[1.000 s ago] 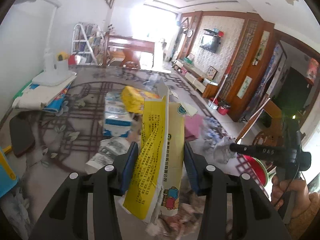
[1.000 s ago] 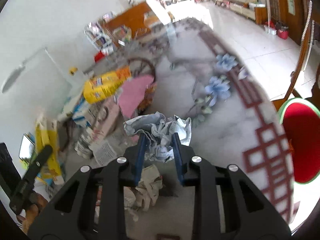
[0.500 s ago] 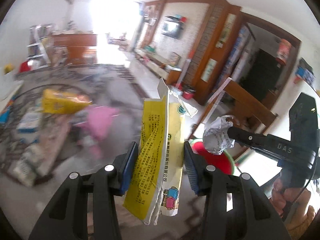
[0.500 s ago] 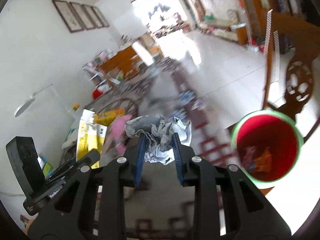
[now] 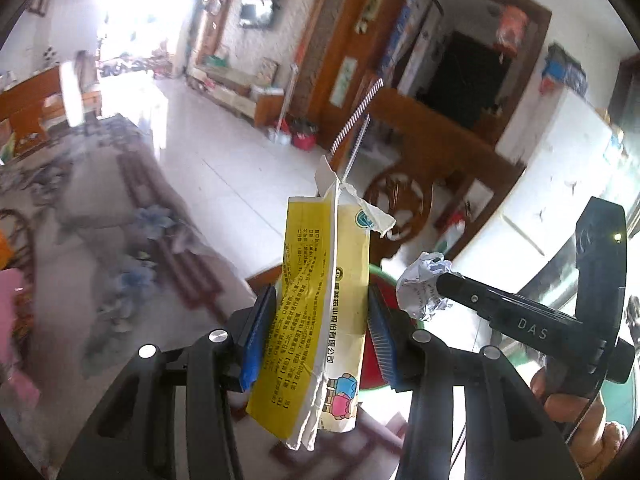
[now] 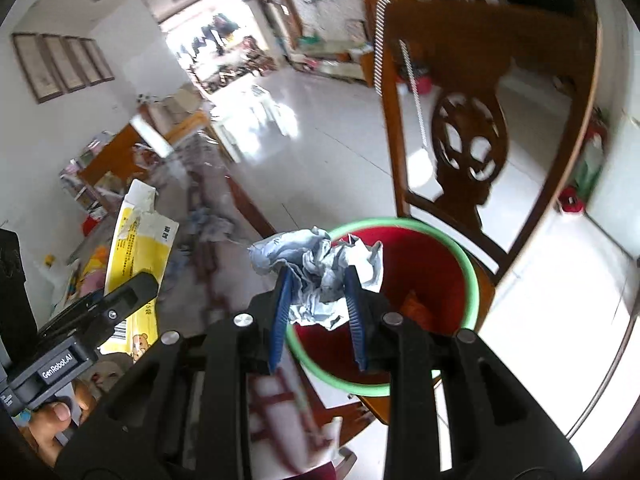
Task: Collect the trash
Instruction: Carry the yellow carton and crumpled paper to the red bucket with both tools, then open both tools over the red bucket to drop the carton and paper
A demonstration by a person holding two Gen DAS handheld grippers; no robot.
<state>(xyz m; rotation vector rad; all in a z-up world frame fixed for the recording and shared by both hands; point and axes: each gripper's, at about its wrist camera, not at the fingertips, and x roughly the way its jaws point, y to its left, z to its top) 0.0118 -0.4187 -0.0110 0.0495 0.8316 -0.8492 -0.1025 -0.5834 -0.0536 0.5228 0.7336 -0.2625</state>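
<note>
Both loads are being carried at the red bin (image 6: 432,280), none dropped yet.

- Right claw (image 6: 318,300) is clamping a crumpled paper wad (image 6: 324,272), which is hanging just over the near edge of the bin's green rim.
- Left claw (image 5: 318,334) is gripping a torn yellow carton (image 5: 320,320), flattened, just beside the bin; in the left wrist view a slice of red bin is showing behind it.
- Something orange is already lying inside the bin; what it is, I cannot tell.
- Still left, by my reading: release both pieces, then go for more litter on the surface (image 5: 100,240), blurred, away from the bin.

Materials: wad is thin, soft, many-creased, grey-white. Carton is glossy printed card, ragged white tear along its top, folding stiffly. Bin is round, smooth plastic. A carved wooden chair (image 6: 472,152) is standing behind the bin.
</note>
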